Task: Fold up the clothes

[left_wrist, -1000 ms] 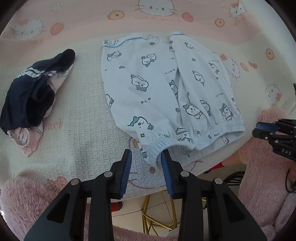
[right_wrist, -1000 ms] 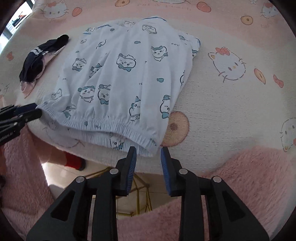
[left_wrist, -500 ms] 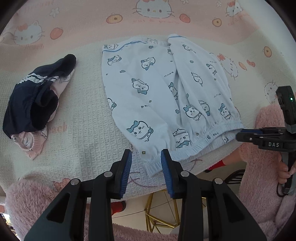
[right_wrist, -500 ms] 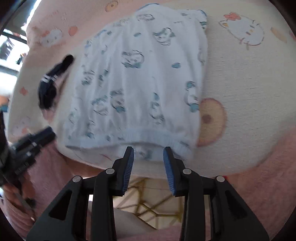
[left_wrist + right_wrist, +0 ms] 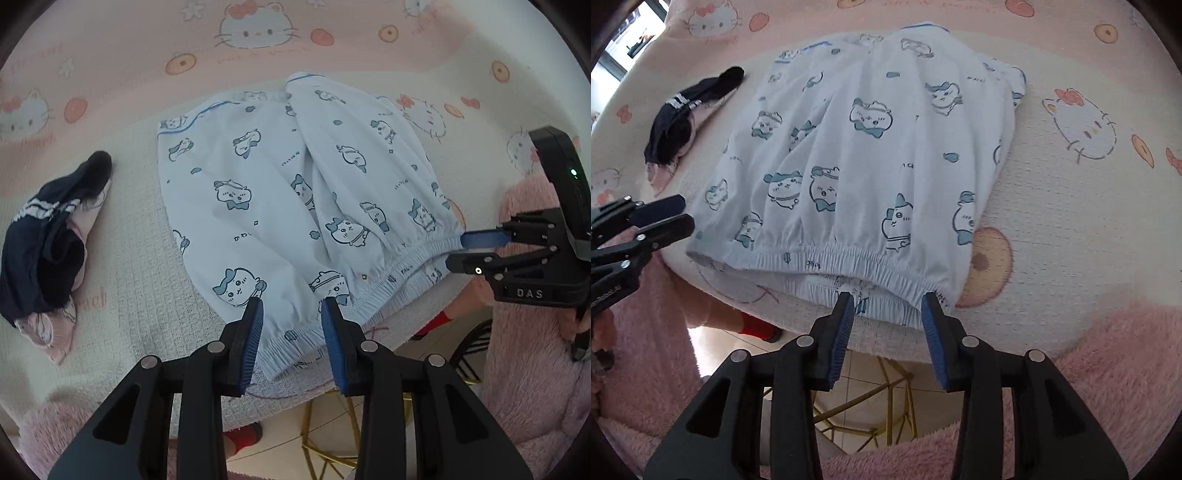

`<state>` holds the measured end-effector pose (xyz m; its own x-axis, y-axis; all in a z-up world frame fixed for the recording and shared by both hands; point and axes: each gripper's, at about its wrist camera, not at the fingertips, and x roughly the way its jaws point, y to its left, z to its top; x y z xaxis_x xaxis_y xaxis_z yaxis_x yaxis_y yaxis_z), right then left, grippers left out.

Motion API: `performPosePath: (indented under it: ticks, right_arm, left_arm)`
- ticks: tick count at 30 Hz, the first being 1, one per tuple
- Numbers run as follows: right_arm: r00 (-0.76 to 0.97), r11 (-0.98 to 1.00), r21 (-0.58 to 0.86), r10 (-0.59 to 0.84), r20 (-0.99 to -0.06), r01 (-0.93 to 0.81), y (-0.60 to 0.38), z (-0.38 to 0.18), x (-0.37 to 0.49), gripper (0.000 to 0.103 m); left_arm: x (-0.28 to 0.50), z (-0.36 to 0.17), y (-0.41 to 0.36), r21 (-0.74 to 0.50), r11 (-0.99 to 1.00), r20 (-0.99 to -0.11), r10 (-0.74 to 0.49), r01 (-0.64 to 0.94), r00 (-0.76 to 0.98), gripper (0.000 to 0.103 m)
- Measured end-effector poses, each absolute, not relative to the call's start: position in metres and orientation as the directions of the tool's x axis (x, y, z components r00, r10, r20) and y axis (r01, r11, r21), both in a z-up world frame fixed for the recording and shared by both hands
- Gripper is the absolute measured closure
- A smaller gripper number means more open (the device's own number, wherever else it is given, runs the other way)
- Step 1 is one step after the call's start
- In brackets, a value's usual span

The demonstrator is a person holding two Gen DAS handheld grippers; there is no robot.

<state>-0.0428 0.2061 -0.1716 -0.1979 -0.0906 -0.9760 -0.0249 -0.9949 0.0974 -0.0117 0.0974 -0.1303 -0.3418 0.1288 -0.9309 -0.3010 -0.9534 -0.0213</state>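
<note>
Grippers come first: the left gripper [image 5: 291,321] is spread wide at the near edge of the blanket [image 5: 122,258], over the stretchy hem of the light blue pants [image 5: 280,199], and the right gripper [image 5: 887,308] is spread wide at the same hem. The pants lie flat in the middle. Far left, near the blanket's edge, sits a dark bundle of clothes [image 5: 48,240].

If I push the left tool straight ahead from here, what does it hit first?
Most likely the elastic hem of the pale blue cartoon-print garment: the open left tool already straddles it at the table's near edge. Depth is hard to judge.
</note>
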Motion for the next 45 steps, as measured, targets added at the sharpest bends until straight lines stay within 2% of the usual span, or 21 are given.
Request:
performPosePath:
  ticks: [8, 14, 15, 19, 22, 24, 27, 30, 34, 35, 36, 37, 39, 41, 43, 45]
  right_arm:
    - [-0.171, -0.997, -0.04, 0.051, -0.984, -0.063, 0.21, -0.176, -0.036, 0.064]
    - [-0.166, -0.998, 0.063, -0.064, -0.984, 0.012, 0.197, -0.182, -0.044, 0.063]
    - [-0.157, -0.998, 0.058, -0.06, -0.986, 0.017, 0.195, -0.185, -0.046, 0.064]
    - [-0.193, -0.998, 0.037, -0.026, -0.981, -0.054, 0.208, -0.176, -0.047, 0.086]
    - [-0.208, -0.991, 0.05, -0.024, -0.978, -0.122, 0.222, -0.171, -0.045, 0.093]
    - [-0.218, -0.985, 0.059, -0.022, -0.976, -0.164, 0.232, -0.168, -0.044, 0.094]
    - [-0.282, -0.986, 0.074, -0.029, -0.959, -0.152, 0.228, -0.152, -0.041, 0.094]
    - [-0.355, -0.979, 0.131, -0.069, -0.932, -0.154, 0.232, -0.133, -0.038, 0.094]
    - [-0.398, -0.964, 0.203, -0.122, -0.909, -0.17, 0.239, -0.118, -0.031, 0.091]
    - [-0.341, -0.963, 0.224, -0.163, -0.926, -0.148, 0.244, -0.119, -0.031, 0.09]
    - [-0.27, -0.962, 0.245, -0.204, -0.941, -0.125, 0.239, -0.131, -0.029, 0.082]
    - [-0.202, -0.959, 0.265, -0.24, -0.95, -0.106, 0.234, -0.142, -0.028, 0.08]
    - [-0.191, -0.957, 0.269, -0.245, -0.95, -0.107, 0.233, -0.147, -0.028, 0.08]
    - [-0.266, -0.945, 0.315, -0.283, -0.922, -0.087, 0.231, -0.13, -0.023, 0.079]
    - [-0.357, -0.925, 0.369, -0.316, -0.879, -0.09, 0.236, -0.116, -0.026, 0.072]
    - [-0.384, -0.933, 0.335, -0.264, -0.885, -0.131, 0.241, -0.116, -0.035, 0.067]
  left_arm:
    - [-0.005, -0.15, 0.119, 0.062, -0.87, -0.959, 0.085, -0.489, -0.272, 0.067]
    - [-0.002, -0.167, 0.129, 0.032, -0.849, -0.971, 0.1, -0.527, -0.219, 0.067]
    - [-0.002, -0.166, 0.129, 0.032, -0.85, -0.969, 0.102, -0.526, -0.224, 0.067]
    - [-0.009, -0.175, 0.12, 0.092, -0.884, -0.968, 0.028, -0.457, -0.248, 0.067]
    - [-0.021, -0.173, 0.101, 0.068, -0.935, -0.963, 0.03, -0.348, -0.267, 0.098]
    - [-0.025, -0.161, 0.09, 0.06, -0.955, -0.947, 0.037, -0.291, -0.318, 0.098]
    - [-0.025, -0.14, 0.077, -0.014, -0.968, -0.928, 0.106, -0.25, -0.357, 0.098]
    - [-0.02, -0.132, 0.068, -0.028, -0.973, -0.926, 0.111, -0.227, -0.361, 0.097]
    - [-0.003, -0.14, 0.071, -0.122, -0.961, -0.95, 0.186, -0.247, -0.252, 0.096]
    - [0.003, -0.144, 0.076, -0.129, -0.957, -0.956, 0.189, -0.258, -0.222, 0.095]
    - [0.005, -0.148, 0.078, -0.129, -0.957, -0.963, 0.183, -0.26, -0.198, 0.094]
    - [0.005, -0.147, 0.076, -0.138, -0.959, -0.962, 0.189, -0.246, -0.197, 0.094]
    - [0.004, -0.14, 0.068, -0.176, -0.962, -0.951, 0.22, -0.208, -0.217, 0.094]
    - [0.002, -0.127, 0.051, -0.295, -0.945, -0.91, 0.322, -0.137, -0.26, 0.093]
    - [-0.001, -0.117, 0.033, -0.407, -0.911, -0.858, 0.408, -0.07, -0.312, 0.091]
    - [-0.006, -0.115, 0.025, -0.435, -0.899, -0.841, 0.421, -0.037, -0.339, 0.089]
